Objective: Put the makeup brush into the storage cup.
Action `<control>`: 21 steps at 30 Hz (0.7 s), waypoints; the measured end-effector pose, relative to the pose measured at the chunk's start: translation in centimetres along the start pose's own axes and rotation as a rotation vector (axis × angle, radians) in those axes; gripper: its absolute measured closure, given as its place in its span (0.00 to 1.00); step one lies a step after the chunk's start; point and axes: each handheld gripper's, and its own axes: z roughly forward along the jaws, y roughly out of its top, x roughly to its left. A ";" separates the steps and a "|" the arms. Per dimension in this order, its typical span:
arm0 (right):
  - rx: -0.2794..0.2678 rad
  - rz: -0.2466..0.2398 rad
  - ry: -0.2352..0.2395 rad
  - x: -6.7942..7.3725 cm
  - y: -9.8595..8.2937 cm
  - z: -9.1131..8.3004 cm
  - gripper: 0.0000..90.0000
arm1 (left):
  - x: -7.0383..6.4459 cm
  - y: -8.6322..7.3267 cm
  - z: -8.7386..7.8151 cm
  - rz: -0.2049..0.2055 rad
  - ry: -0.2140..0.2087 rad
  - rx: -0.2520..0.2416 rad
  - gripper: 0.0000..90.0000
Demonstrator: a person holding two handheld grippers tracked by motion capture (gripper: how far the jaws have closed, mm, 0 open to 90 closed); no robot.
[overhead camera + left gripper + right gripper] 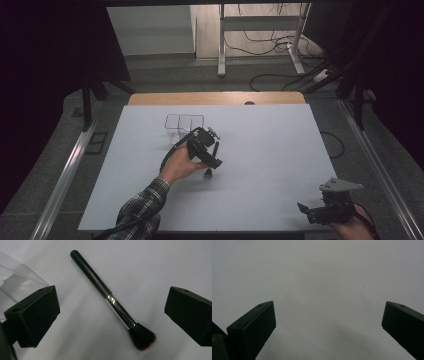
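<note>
Spreading across most of the high view, the white bench (270, 150) lies broad and bare toward 3 o'clock, with a wooden strip along its far edge at 12 o'clock and metal rails running down both flanks. Wide free surface stretches between the two hands, and more of it reaches from the centre out to the right edge.

A clear plastic organiser (184, 122) with compartments stands just left of centre, toward 11 o'clock from the left gripper (211, 159) and close beside it; one of its transparent walls (17, 282) sits behind the left jaw in the left gripper view.

That gripper, held by a hand in a plaid sleeve, hovers near the middle with its jaws spread wide on either side of a makeup brush (110, 300), touching nothing. The brush lies flat on the bench, black handle toward 11 o'clock, dark bristles toward 5 o'clock, silver ferrule between.

Down at 5 o'clock, close to the near edge, the right gripper (306, 211) points left with jaws wide apart over bare white surface.
</note>
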 end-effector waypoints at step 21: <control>0.009 -0.004 0.005 0.0 0.0 0.1 0.00 | 0.1 -1.3 2.8 0.017 -0.016 0.060 0.20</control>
